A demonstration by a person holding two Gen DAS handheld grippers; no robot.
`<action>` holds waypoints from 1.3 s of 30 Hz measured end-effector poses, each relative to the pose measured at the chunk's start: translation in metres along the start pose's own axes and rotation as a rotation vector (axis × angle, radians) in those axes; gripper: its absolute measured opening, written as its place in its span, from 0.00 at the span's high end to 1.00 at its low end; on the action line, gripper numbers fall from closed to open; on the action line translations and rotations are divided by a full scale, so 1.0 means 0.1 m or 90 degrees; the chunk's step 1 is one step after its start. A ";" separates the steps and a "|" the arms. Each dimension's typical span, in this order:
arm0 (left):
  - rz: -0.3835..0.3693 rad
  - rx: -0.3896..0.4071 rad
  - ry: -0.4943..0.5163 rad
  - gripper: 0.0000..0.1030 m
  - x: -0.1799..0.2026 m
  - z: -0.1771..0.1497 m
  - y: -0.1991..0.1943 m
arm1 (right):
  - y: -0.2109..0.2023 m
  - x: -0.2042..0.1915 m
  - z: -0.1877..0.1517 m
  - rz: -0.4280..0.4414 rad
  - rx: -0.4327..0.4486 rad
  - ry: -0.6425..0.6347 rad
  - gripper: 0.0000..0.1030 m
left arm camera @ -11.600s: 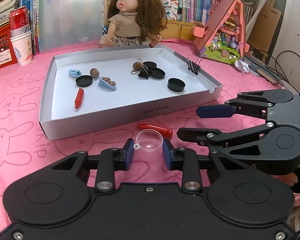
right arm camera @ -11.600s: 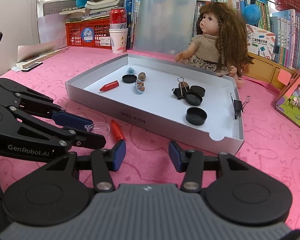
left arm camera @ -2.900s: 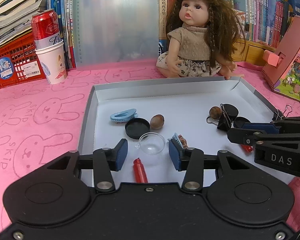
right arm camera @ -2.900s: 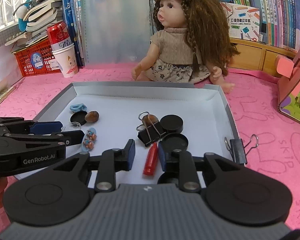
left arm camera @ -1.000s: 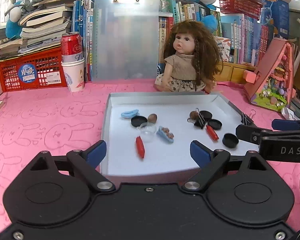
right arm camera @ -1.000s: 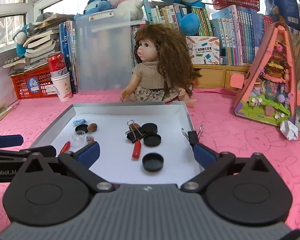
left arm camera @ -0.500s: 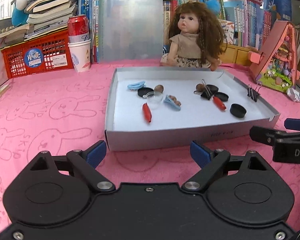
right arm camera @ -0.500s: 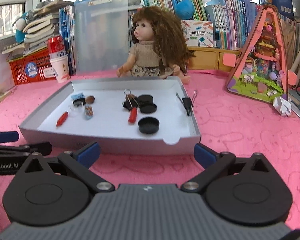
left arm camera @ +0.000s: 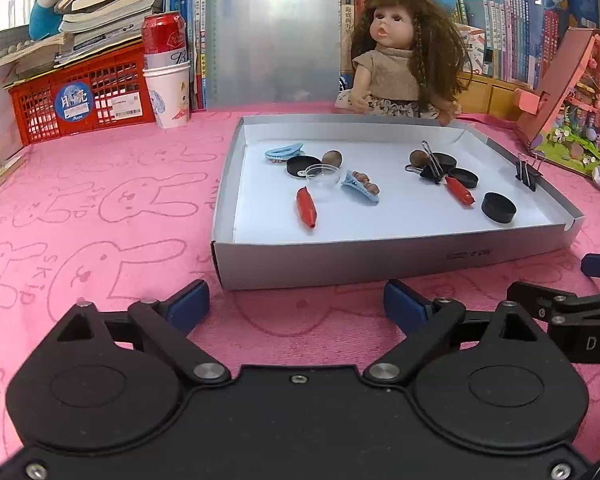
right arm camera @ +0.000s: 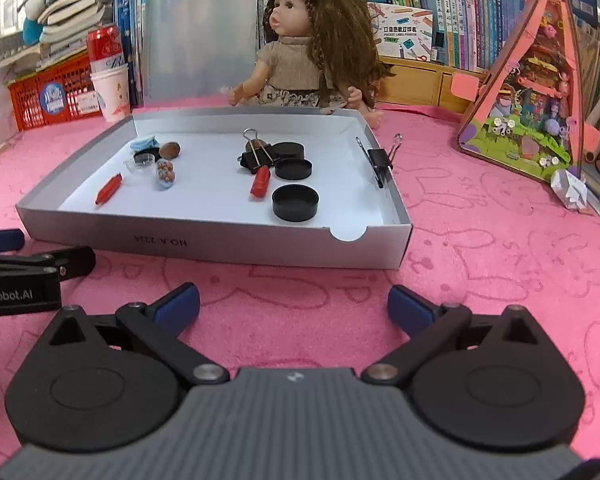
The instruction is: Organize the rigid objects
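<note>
"Robot.AI" on left claw [right arm camera: 4, 258]

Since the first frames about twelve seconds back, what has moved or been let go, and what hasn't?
The clear dome and the second red piece, both formerly on the cloth in front of the tray, now lie inside it. The left gripper and right gripper have released them, opened wide and pulled back in front of the tray. The black caps, clips and doll are unchanged.

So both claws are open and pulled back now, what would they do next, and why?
Probably nothing more than resting on the pink cloth: both the left gripper and right gripper are empty, and the small items visible lie inside the white box.
</note>
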State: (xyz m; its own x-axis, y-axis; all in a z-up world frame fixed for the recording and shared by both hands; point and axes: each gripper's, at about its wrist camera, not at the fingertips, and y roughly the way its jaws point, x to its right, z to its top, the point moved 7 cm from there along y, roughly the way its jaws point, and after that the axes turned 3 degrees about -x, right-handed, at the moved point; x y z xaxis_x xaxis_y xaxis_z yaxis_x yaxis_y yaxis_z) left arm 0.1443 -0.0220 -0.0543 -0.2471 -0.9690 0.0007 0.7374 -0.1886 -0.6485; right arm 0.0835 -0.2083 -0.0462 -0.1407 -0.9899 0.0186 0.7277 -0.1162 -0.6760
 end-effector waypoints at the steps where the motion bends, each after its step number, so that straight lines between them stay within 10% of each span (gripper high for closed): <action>1: 0.000 -0.004 -0.003 0.02 -0.01 0.00 0.01 | 0.00 -0.01 0.00 -0.002 -0.001 -0.003 0.00; 39: 0.004 -0.009 -0.004 0.00 -0.01 -0.01 0.03 | 0.01 -0.01 -0.01 0.000 -0.001 0.001 0.00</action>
State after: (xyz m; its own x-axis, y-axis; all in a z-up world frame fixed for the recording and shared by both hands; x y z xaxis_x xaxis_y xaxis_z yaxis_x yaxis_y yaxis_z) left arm 0.1464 -0.0214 -0.0571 -0.2385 -0.9711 0.0010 0.7303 -0.1800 -0.6590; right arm 0.0838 -0.2075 -0.0471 -0.1411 -0.9898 0.0179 0.7262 -0.1158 -0.6776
